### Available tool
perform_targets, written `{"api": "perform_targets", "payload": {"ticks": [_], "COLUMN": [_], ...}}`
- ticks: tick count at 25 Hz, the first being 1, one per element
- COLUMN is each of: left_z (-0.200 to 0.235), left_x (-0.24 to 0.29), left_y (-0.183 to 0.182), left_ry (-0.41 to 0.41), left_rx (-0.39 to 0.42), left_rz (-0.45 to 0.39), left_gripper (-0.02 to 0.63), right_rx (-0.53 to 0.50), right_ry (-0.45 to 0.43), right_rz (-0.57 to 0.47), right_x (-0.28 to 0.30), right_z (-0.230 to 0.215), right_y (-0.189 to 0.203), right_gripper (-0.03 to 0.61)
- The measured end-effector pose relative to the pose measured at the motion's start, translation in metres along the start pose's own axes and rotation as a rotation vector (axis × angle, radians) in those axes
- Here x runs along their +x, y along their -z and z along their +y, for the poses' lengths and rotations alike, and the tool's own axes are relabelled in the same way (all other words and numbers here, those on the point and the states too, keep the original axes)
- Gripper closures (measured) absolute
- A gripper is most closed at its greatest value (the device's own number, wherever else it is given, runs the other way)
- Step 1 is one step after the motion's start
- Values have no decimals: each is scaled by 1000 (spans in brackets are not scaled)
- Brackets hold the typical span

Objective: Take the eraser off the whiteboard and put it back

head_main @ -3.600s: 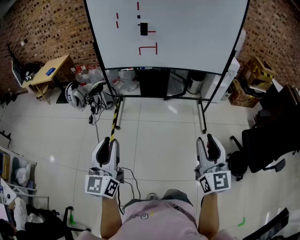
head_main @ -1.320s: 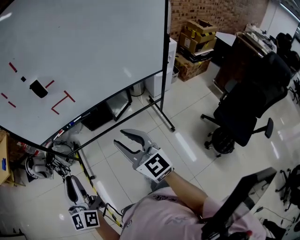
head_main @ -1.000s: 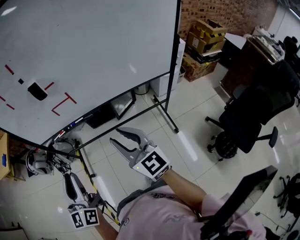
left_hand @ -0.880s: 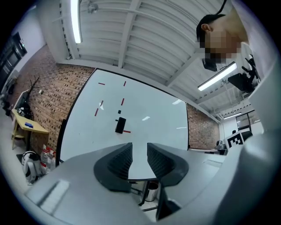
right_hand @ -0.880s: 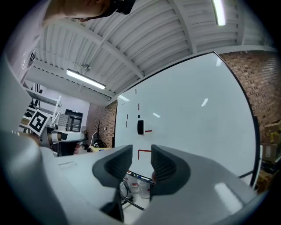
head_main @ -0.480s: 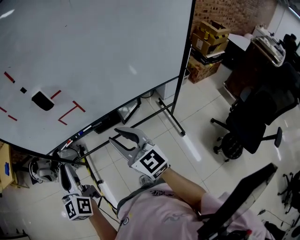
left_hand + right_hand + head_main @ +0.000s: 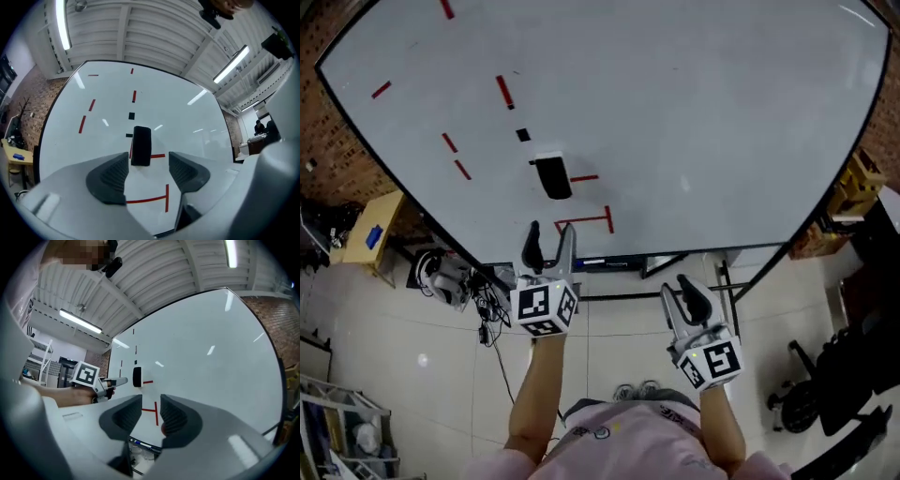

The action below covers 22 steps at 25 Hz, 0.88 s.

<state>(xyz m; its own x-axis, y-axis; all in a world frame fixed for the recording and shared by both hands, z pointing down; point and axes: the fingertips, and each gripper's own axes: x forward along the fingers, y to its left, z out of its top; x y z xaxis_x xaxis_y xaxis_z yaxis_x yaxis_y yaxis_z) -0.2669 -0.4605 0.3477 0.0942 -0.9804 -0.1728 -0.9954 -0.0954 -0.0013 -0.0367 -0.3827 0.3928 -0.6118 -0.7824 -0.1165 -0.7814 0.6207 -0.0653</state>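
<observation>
A black eraser (image 7: 551, 176) sticks upright on the whiteboard (image 7: 694, 112), beside red line marks. My left gripper (image 7: 549, 240) is raised just below and in front of it. In the left gripper view the eraser (image 7: 141, 146) stands beyond the tips of the left gripper (image 7: 147, 165), apart from the pads. Its jaws have just been opening and hold nothing. My right gripper (image 7: 682, 292) hangs lower to the right, its jaws narrowed a little, a slim gap still between them, empty. The right gripper view (image 7: 151, 411) shows the eraser (image 7: 137, 377) and the left gripper (image 7: 117, 381) close to it.
A small black square magnet (image 7: 522, 135) sits above the eraser. The board's tray (image 7: 609, 264) holds markers. A wooden table (image 7: 373, 234) and floor clutter with cables (image 7: 450, 277) lie at left. Cardboard boxes (image 7: 853, 183) and an office chair (image 7: 834, 394) are at right.
The head view has swung to face the whiteboard squarely. My left gripper has risen from low near the floor to just before the eraser, and its jaws have opened. The right gripper sits lower right.
</observation>
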Motion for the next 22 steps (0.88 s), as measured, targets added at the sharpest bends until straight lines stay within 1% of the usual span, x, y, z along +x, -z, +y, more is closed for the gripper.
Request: {"api": "perform_targets", "payload": {"ticks": [2,3,5,6,10,14,17,20,21,22], "left_z": [12,15,21,23,30,25,23,24,26,29], "left_x": [24,34,53,61,89,112,116,114,113,111], "left_y": [-2,-4,-11,-16,-25,-25,-24,-23,-24,-24], "left_ry": [-42,-60,-84,-91,-96,-91,-134,-138,-137,-134], "left_rx": [-13,-16,-8,0,21,53,70,74,77,81], "left_rz": [-3,-8,-21,-29,-36,-27,-55,-92,-94,-89], "left_gripper": [301,292,238,228,225,226,213,213,219,262], "right_rx": [-11,-17,-21,-18,-13,-34,-28,-27,-23,-17], "right_ry": [0,7,20,26,34,29,44,64,71,78], "right_rz": [-10,-13,-14,-13,9,19,22,29,33,37], "right_x": [6,7,8,9,14,15,13,9,8,8], "right_z": [-3,-6,-13,-17,-28,-34,-43,-53,-57,-60], "right_y": [-8,-11,-15,-15,-8,-5,-3,-1,0,1], "right_gripper": [462,462,462,462,463,463,465,465,465,465]}}
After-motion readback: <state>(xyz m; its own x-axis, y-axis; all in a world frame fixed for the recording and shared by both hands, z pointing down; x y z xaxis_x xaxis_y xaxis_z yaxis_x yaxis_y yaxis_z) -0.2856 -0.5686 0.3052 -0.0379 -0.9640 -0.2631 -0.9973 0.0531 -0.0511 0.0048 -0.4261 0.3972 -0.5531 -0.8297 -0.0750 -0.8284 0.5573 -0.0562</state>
